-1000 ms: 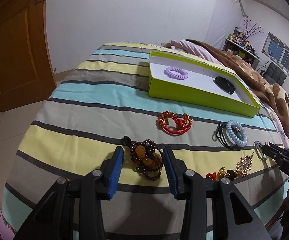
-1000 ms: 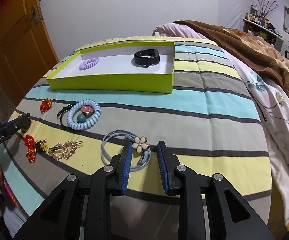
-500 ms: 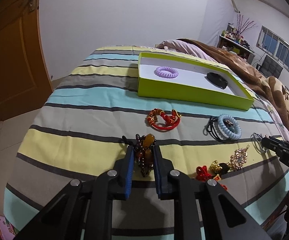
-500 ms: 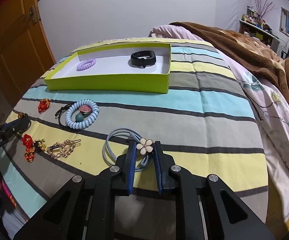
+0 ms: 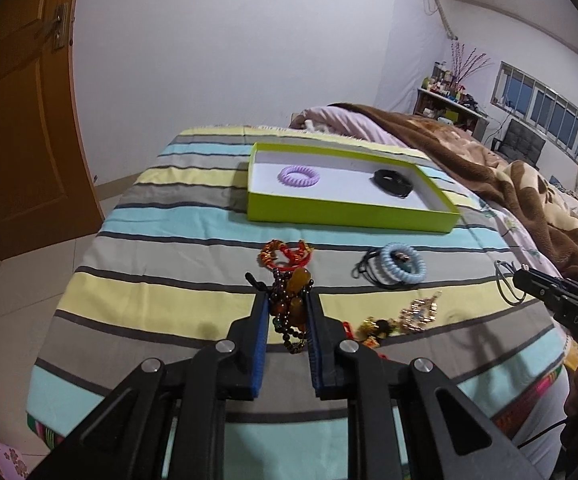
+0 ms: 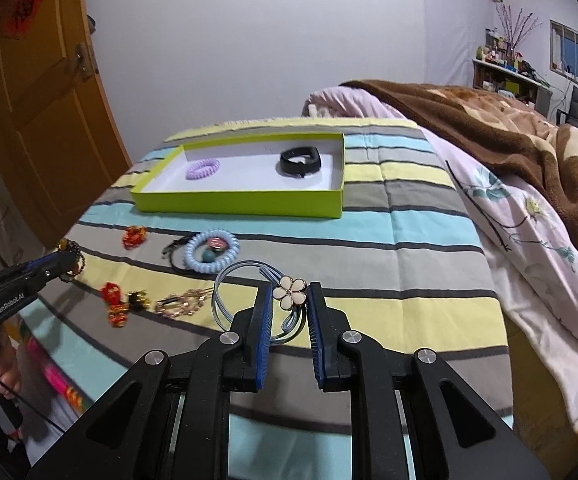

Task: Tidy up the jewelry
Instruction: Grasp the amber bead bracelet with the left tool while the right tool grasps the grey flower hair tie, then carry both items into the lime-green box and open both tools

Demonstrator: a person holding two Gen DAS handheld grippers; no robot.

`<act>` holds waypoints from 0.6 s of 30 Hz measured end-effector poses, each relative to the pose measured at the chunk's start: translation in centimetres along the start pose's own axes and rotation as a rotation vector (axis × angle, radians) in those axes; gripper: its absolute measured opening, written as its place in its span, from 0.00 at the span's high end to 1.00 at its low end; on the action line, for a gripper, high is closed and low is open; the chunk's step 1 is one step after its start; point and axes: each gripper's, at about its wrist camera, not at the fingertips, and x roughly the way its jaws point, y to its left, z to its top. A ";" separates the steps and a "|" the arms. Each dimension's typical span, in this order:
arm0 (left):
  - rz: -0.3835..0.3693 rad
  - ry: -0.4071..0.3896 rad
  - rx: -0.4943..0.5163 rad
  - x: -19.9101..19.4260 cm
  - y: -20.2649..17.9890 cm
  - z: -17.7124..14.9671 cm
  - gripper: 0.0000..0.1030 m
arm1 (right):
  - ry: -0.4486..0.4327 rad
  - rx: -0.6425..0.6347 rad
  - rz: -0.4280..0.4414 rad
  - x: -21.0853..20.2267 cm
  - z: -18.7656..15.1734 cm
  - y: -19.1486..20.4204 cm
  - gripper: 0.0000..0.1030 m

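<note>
The striped bed (image 5: pixel 161 216) carries the green tray (image 5: pixel 345 216), which holds a purple coil tie (image 5: pixel 299 176) and black band (image 6: pixel 301 161). The left gripper (image 5: pixel 287 312) has its jaws clenched on the beaded bracelet (image 5: pixel 291 304). Only the right wrist view shows the right gripper (image 6: pixel 288 308) pinching the flower hair tie (image 6: pixel 290 293).

"GenRobot.AI" is printed in white on the black body of the left gripper (image 6: pixel 67 258), seen at the lower left of the right wrist view. The white letters "DAS" are read on the right gripper (image 5: pixel 519 278) body at the right edge of the left wrist view. A red paper sign (image 6: pixel 23 10) with a dark character is fixed to the door (image 6: pixel 45 100) at upper left; the character cannot be read.
</note>
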 end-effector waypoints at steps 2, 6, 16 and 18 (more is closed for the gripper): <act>-0.005 -0.008 0.006 -0.8 -0.5 -0.2 0.82 | -0.016 0.000 0.003 -1.0 -0.3 0.3 0.83; -0.011 -0.021 0.010 -2.2 -1.0 -0.8 0.82 | -0.042 -0.002 0.007 -2.8 -0.9 0.8 0.83; -0.013 -0.052 0.022 -4.9 -2.1 -1.8 0.82 | -0.084 -0.032 0.010 -5.8 -2.1 2.3 0.83; -0.011 -0.054 0.023 -5.0 -2.2 -1.8 0.82 | -0.092 -0.033 0.013 -6.2 -2.2 2.4 0.83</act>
